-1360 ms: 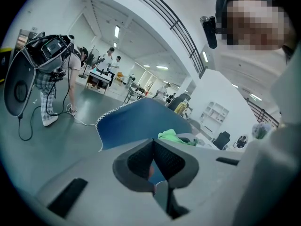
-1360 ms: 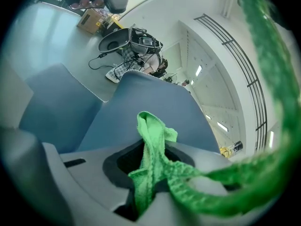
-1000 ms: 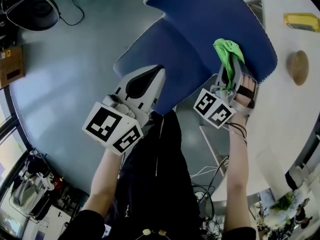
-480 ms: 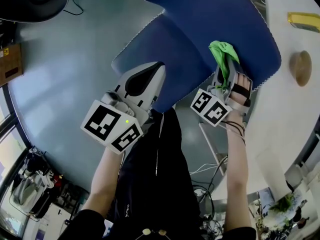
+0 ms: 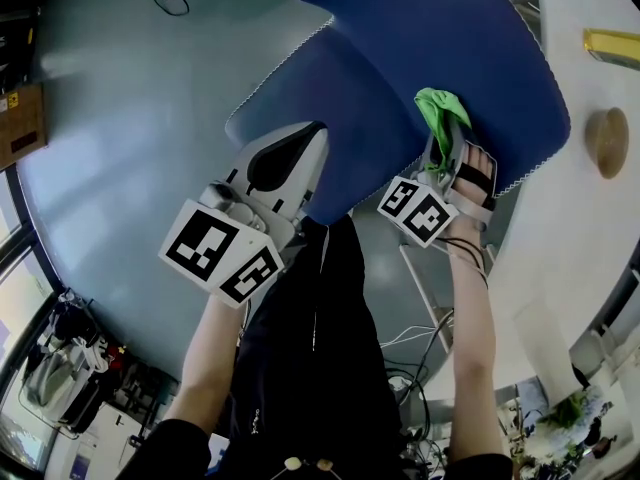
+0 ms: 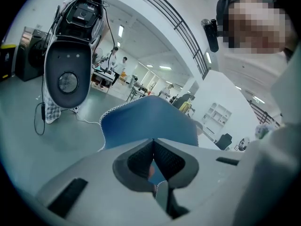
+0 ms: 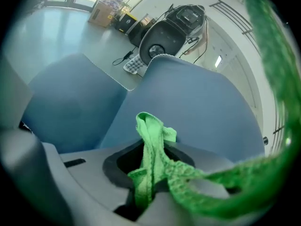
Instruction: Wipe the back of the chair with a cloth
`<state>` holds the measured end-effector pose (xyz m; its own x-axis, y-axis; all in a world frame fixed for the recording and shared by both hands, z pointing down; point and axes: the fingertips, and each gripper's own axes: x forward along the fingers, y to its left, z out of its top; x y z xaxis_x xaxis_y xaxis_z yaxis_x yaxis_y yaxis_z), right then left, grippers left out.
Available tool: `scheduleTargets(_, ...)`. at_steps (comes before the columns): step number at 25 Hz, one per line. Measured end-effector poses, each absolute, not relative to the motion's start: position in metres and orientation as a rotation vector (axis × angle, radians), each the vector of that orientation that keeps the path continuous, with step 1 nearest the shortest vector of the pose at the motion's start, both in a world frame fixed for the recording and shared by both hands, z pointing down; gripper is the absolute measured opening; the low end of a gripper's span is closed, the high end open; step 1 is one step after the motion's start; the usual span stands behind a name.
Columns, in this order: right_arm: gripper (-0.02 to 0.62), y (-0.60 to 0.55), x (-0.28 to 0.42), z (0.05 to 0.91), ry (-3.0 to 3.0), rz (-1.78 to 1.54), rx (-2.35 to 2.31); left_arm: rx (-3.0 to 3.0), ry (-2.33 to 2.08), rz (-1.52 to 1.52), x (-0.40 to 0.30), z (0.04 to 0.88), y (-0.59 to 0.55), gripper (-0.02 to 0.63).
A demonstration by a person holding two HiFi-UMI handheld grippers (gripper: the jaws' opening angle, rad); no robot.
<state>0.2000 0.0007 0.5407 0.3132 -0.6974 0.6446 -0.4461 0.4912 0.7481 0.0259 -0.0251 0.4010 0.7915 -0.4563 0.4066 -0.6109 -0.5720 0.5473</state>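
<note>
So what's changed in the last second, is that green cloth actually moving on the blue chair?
Yes, slightly. The right gripper, shut on the green cloth, has slid a little leftward in the head view across the chair back, taking the cloth along. Nothing was picked up or released. The left gripper stayed put near the seat edge, its jaws together.

No legible text, label, brand or number anywhere in view.

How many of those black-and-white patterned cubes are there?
2. One marker cube sits on the left gripper, lower left in the head view; the second marker cube is on the right gripper, below the green cloth. None seems hidden.
</note>
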Motion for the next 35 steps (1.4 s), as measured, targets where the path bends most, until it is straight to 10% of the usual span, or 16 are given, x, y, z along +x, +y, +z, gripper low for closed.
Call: scheduleTargets(35, 0.046, 0.04, 0.204, 0.664, -1.203, -0.009, 0.939, 2.278, -0.811, 0.334, 0.01, 0.402, -0.004, 0.002)
